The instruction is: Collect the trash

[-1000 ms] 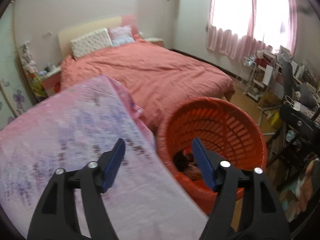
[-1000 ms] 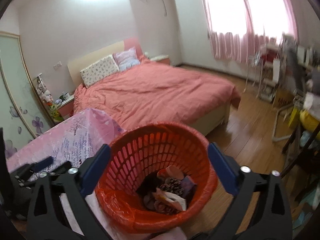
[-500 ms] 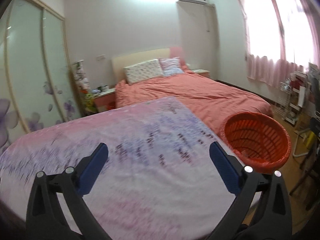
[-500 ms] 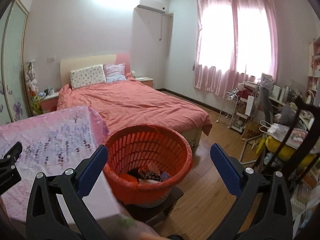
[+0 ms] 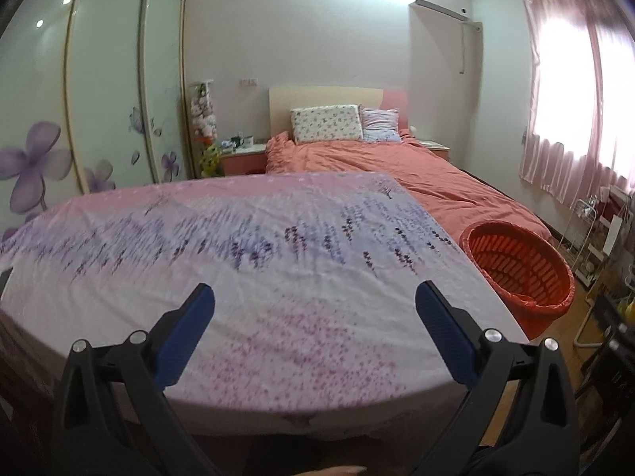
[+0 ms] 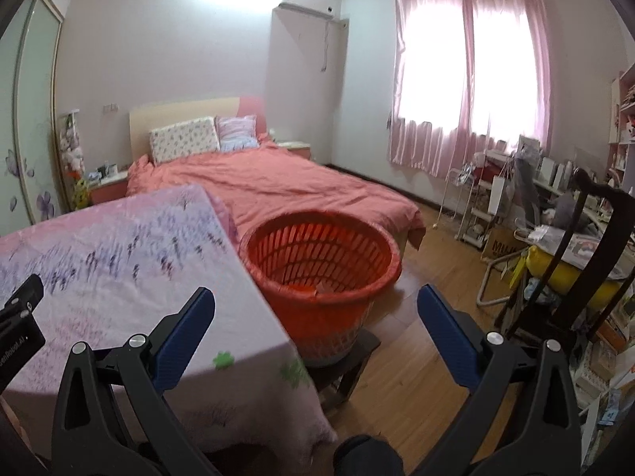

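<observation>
Left wrist view runs from the flowered wardrobe doors (image 5: 99, 91) across my lavender-print tablecloth (image 5: 254, 261) to the red basket (image 5: 520, 273) just past its right edge. My left gripper (image 5: 315, 309) has just been opening and gapes empty over the cloth. My right gripper (image 6: 315, 311) gapes empty too; paper scraps (image 6: 321, 288) lie inside the basket.

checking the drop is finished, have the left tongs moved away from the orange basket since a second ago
Yes. The left tongs pulled back leftward over the tablecloth; the orange basket now sits far right, jaws just opened, empty.
</observation>
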Available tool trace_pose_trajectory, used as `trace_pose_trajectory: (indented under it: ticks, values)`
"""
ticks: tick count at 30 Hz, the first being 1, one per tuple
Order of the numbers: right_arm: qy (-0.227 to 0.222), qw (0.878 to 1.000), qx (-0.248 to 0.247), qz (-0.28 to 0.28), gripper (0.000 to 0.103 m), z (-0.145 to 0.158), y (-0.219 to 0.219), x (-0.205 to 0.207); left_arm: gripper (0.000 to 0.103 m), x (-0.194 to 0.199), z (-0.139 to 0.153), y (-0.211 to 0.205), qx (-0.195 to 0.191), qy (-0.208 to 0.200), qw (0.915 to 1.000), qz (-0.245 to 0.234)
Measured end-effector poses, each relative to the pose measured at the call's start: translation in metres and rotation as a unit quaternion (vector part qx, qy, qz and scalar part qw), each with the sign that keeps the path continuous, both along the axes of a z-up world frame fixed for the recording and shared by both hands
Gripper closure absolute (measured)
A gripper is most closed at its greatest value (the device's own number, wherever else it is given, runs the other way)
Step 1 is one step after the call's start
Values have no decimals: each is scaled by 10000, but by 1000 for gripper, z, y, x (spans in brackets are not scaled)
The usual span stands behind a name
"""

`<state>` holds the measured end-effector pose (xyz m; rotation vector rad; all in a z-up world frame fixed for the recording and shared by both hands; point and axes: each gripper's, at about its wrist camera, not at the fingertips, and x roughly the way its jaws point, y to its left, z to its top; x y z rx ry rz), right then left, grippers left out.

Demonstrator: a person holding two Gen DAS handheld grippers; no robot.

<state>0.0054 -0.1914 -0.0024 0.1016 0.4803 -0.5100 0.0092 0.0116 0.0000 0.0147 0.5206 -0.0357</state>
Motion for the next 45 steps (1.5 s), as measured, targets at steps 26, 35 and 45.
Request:
trace_pose_trajectory:
  ticks: [26, 35, 45]
  values:
    - [230, 9991, 341, -83, 2, -3, 10, -14, 4, -19, 9, 4, -135, 111, 9998, 61]
    - [174, 9993, 261, -190, 2, 0, 7, -16, 4, -23, 18, -3, 6, -64, 9999, 84]
    - [174, 9993, 238, -207, 2, 0, 7, -15, 4, -23, 22, -6, 190, -186, 9993, 257]
